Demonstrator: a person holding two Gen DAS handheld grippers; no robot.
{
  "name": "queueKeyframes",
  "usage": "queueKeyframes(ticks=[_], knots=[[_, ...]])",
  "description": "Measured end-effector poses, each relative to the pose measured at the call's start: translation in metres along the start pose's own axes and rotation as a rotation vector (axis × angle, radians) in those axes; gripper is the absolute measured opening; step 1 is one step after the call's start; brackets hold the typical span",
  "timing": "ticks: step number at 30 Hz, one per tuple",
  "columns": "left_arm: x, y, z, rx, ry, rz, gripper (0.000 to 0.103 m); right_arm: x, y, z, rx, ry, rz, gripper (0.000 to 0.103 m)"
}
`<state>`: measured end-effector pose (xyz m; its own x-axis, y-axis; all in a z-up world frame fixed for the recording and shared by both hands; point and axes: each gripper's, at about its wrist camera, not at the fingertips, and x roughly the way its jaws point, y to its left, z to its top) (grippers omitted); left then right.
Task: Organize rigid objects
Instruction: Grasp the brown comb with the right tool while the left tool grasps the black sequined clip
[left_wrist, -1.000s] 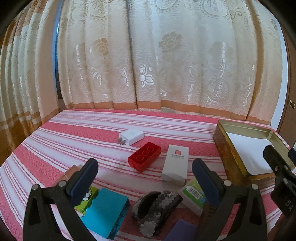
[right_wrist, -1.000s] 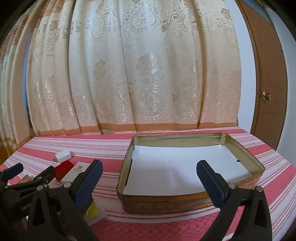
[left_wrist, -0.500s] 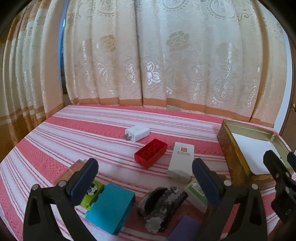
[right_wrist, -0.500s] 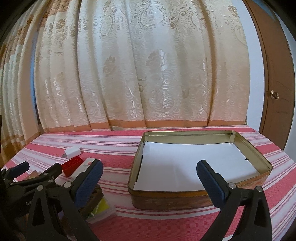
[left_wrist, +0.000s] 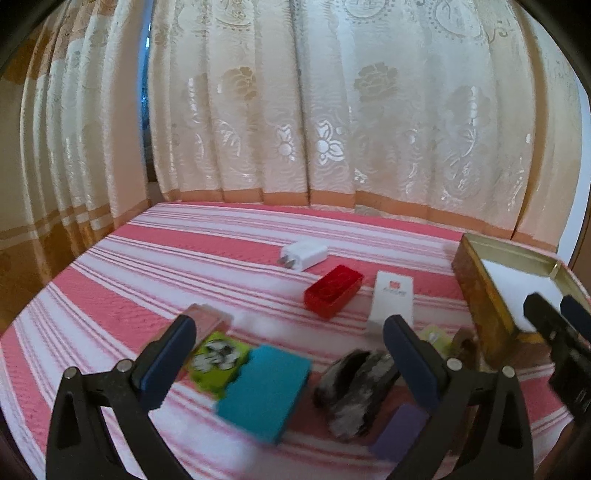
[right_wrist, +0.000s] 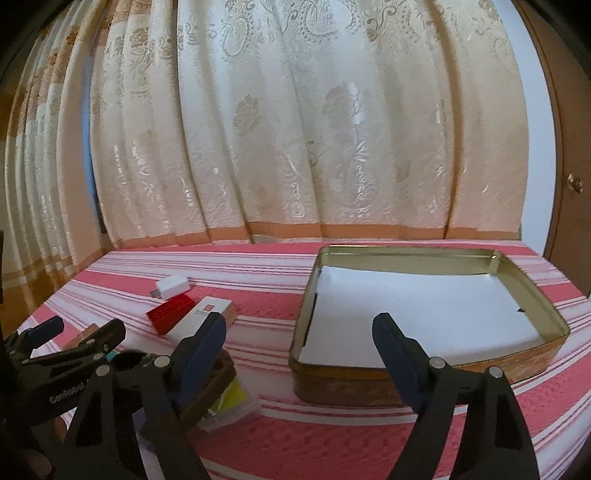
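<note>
left gripper (left_wrist: 288, 354): jaws apart, empty, above teal block (left_wrist: 264, 395).
right gripper (right_wrist: 299, 350): just narrowing, empty.
tip: centre on block before closing.

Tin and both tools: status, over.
Left tool open, empty, over the clutter. Right tool open, empty, jaws just narrowing, nothing between. Tin holds only white paper. Red block, charger still out on the bedspread.

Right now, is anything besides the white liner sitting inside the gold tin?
No. In the right wrist view the gold tin holds only its white paper liner; the small objects all lie outside it on the striped cloth.
</note>
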<state>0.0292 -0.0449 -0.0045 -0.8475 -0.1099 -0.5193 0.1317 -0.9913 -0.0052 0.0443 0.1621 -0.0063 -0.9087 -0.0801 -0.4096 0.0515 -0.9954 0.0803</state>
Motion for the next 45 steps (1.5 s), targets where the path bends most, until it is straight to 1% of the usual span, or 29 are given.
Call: queueKeyframes(ticks=[8, 11, 12, 15, 18, 19, 20, 22, 24, 26, 27, 29, 30, 32, 34, 38, 39, 40, 43, 44, 45], knots=[[-0.015, 0.047, -0.01, 0.002, 0.016, 0.086, 0.103, 0.005, 0.015, -0.006, -0.041, 0.063, 0.141, 0.083], [-0.017, 0.064, -0.013, -0.002, 0.024, 0.119, 0.103, 0.014, 0.018, -0.01, -0.032, 0.139, 0.21, 0.083], [-0.017, 0.067, -0.013, 0.003, 0.027, 0.13, 0.103, 0.019, 0.019, -0.012, -0.02, 0.178, 0.229, 0.083], [-0.015, 0.075, -0.016, 0.016, 0.051, 0.143, 0.102, 0.026, 0.022, -0.017, -0.005, 0.24, 0.247, 0.083], [-0.014, 0.081, -0.016, -0.014, 0.061, 0.118, 0.102, 0.032, 0.028, -0.022, -0.002, 0.292, 0.257, 0.083], [-0.014, 0.081, -0.017, -0.014, 0.062, 0.105, 0.102, 0.034, 0.031, -0.024, -0.004, 0.31, 0.264, 0.081], [-0.013, 0.08, -0.017, -0.006, 0.067, 0.095, 0.102, 0.036, 0.035, -0.025, -0.006, 0.324, 0.271, 0.08], [-0.013, 0.075, -0.019, 0.018, 0.069, 0.092, 0.102, 0.039, 0.044, -0.026, -0.037, 0.335, 0.254, 0.079], [-0.015, 0.07, -0.019, 0.04, 0.061, 0.091, 0.102, 0.04, 0.05, -0.025, -0.059, 0.336, 0.251, 0.074], [-0.017, 0.063, -0.019, 0.065, 0.056, 0.071, 0.101, 0.042, 0.052, -0.025, -0.078, 0.337, 0.242, 0.065], [-0.018, 0.061, -0.019, 0.078, 0.058, 0.059, 0.1, 0.044, 0.053, -0.025, -0.088, 0.34, 0.238, 0.062], [-0.019, 0.053, -0.019, 0.111, 0.062, 0.038, 0.097, 0.045, 0.054, -0.025, -0.12, 0.342, 0.228, 0.049], [-0.02, 0.048, -0.019, 0.136, 0.062, 0.03, 0.097, 0.045, 0.053, -0.025, -0.139, 0.342, 0.227, 0.046], [-0.02, 0.041, -0.019, 0.159, 0.061, 0.025, 0.097, 0.044, 0.048, -0.024, -0.157, 0.341, 0.243, 0.035], [-0.02, 0.035, -0.018, 0.172, 0.067, 0.004, 0.092, 0.043, 0.038, -0.025, -0.152, 0.341, 0.27, 0.028], [-0.018, 0.024, -0.015, 0.16, 0.096, -0.094, 0.09, 0.046, 0.022, -0.025, -0.091, 0.36, 0.318, 0.028], [-0.018, 0.018, -0.015, 0.17, 0.1, -0.116, 0.085, 0.047, 0.02, -0.025, -0.072, 0.365, 0.331, 0.028], [-0.018, 0.012, -0.016, 0.184, 0.103, -0.128, 0.082, 0.047, 0.018, -0.025, -0.059, 0.367, 0.337, 0.028], [-0.012, -0.005, -0.017, 0.23, 0.113, -0.142, 0.082, 0.043, 0.013, -0.023, -0.029, 0.346, 0.364, 0.028], [-0.009, -0.009, -0.017, 0.241, 0.119, -0.144, 0.08, 0.04, 0.013, -0.022, -0.025, 0.332, 0.367, 0.028], [-0.005, -0.014, -0.016, 0.248, 0.132, -0.155, 0.075, 0.037, 0.013, -0.021, -0.025, 0.315, 0.367, 0.028]])
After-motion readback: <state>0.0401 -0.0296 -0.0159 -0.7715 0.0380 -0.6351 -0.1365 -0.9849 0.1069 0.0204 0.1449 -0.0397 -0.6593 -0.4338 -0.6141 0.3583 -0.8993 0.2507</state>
